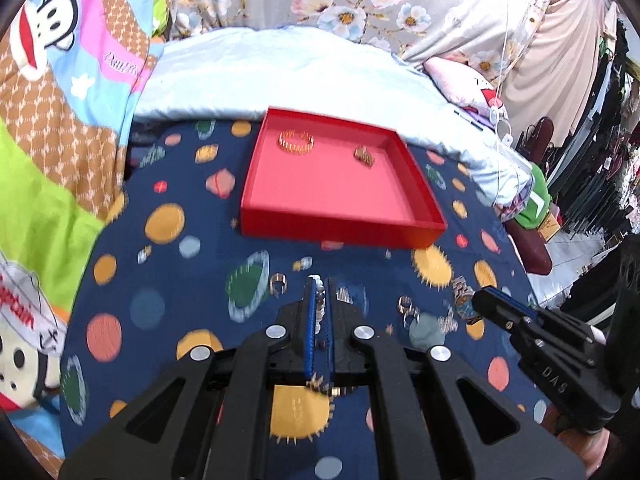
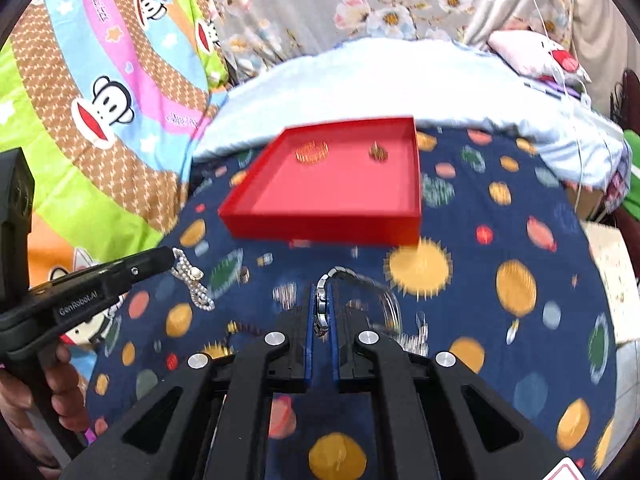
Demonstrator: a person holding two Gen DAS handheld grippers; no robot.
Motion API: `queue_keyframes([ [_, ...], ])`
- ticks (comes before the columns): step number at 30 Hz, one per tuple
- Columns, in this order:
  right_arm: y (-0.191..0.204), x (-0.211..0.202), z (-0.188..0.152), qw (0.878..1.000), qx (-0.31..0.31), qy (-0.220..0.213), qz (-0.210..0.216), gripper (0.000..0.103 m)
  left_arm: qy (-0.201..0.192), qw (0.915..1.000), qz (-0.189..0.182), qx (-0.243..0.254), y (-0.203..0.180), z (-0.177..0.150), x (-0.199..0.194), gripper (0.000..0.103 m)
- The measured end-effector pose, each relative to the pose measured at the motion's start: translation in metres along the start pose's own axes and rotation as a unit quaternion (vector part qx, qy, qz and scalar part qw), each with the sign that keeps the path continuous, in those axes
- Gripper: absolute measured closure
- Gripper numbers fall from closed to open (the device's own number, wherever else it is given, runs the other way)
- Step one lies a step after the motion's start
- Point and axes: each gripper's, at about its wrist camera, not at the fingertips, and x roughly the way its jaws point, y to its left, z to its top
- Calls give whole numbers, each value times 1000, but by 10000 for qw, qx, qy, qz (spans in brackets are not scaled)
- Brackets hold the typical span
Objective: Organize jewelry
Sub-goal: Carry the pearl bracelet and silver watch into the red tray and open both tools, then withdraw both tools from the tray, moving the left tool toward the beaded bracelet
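Observation:
A red tray point(image 1: 340, 222) point(image 2: 320, 226) lies on the blue planet-print cloth. In it are a gold bracelet point(image 1: 296, 142) point(image 2: 312, 152) and a small gold piece point(image 1: 364, 156) point(image 2: 378, 153). My left gripper point(image 1: 319, 284) is shut on a pearl bracelet point(image 1: 319, 304), which hangs from its tip in the right wrist view point(image 2: 194, 284). My right gripper point(image 2: 322, 292) is shut on a silver watch point(image 2: 322, 308); its band point(image 2: 360, 278) arcs to the right. It also shows in the left wrist view point(image 1: 464, 300). Small silver rings point(image 1: 278, 283) point(image 1: 408, 308) lie on the cloth.
A pale blue quilt point(image 1: 280, 72) is bunched behind the tray. A cartoon monkey blanket point(image 1: 60, 80) lies at the left. The bed edge drops off at the right, beside a green bundle point(image 1: 536, 204).

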Motion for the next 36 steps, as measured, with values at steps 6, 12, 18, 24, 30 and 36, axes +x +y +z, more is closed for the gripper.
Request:
queue_keyframes([
  [6,-5,12,53,9995,-161,-236,118,98,-280,9995,-58,137,-7,52,10,100],
  [12,-19,51,114,9991,-169,-374,56,98,-596,9974,115,389,-15,113,47,100],
  [18,-40,111,146,9998,44,-144,113,98,-385,9987,76,310,-8,148,112,100],
  [24,-55,167,151,9994,205,232,163,97,-60,9996,123,230,2,153,170,100],
  [30,-58,185,145,9993,0,237,-291,94,105,9991,344,219,10,149,199,75],
  [36,-56,125,128,9983,-7,-177,-559,82,-231,9968,728,232,24,136,157,54],
])
